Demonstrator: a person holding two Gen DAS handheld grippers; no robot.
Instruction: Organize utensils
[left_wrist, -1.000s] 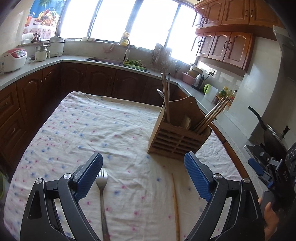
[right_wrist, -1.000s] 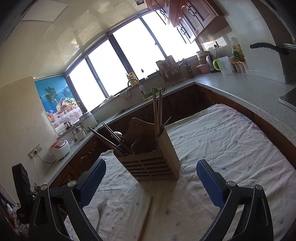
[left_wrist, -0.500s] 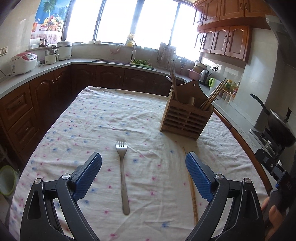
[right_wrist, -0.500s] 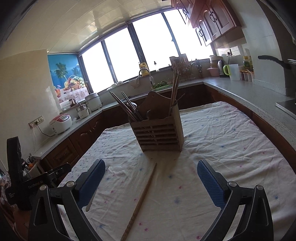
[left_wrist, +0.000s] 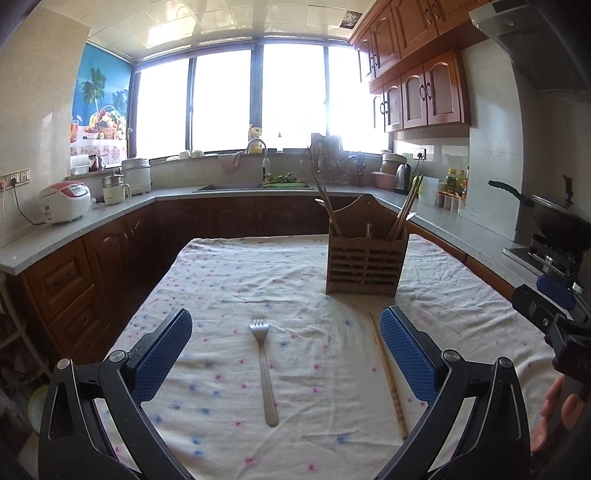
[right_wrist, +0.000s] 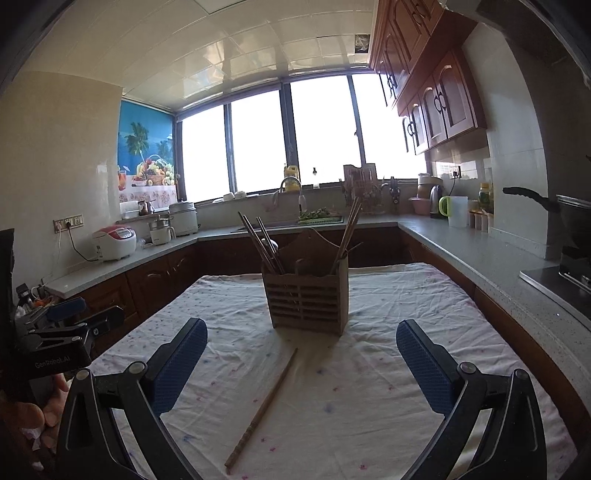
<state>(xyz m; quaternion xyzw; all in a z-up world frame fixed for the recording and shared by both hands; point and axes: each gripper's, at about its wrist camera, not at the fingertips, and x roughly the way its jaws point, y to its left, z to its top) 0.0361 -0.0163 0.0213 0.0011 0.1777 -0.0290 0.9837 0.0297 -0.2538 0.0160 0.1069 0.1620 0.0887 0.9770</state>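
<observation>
A metal fork (left_wrist: 264, 365) lies flat on the dotted cloth, tines away from me, between the fingers of my open, empty left gripper (left_wrist: 286, 350). A wooden chopstick (left_wrist: 388, 373) lies to its right, beside the right finger; it also shows in the right wrist view (right_wrist: 264, 404). A slatted wooden utensil holder (left_wrist: 364, 260) stands upright farther back with several chopsticks in it; it shows in the right wrist view too (right_wrist: 306, 301). My right gripper (right_wrist: 301, 363) is open and empty, above the cloth, short of the holder.
The table (left_wrist: 221, 280) wears a white cloth with pink and blue dots. Kitchen counters (left_wrist: 92, 218) run along the left, back and right, with a rice cooker (left_wrist: 66, 201), a sink (left_wrist: 236, 186), a kettle and a wok (left_wrist: 554, 218).
Both grippers have drawn back and levelled out, so the fork, chopstick and holder lie farther ahead. Both stayed open. Nothing on the table has moved.
</observation>
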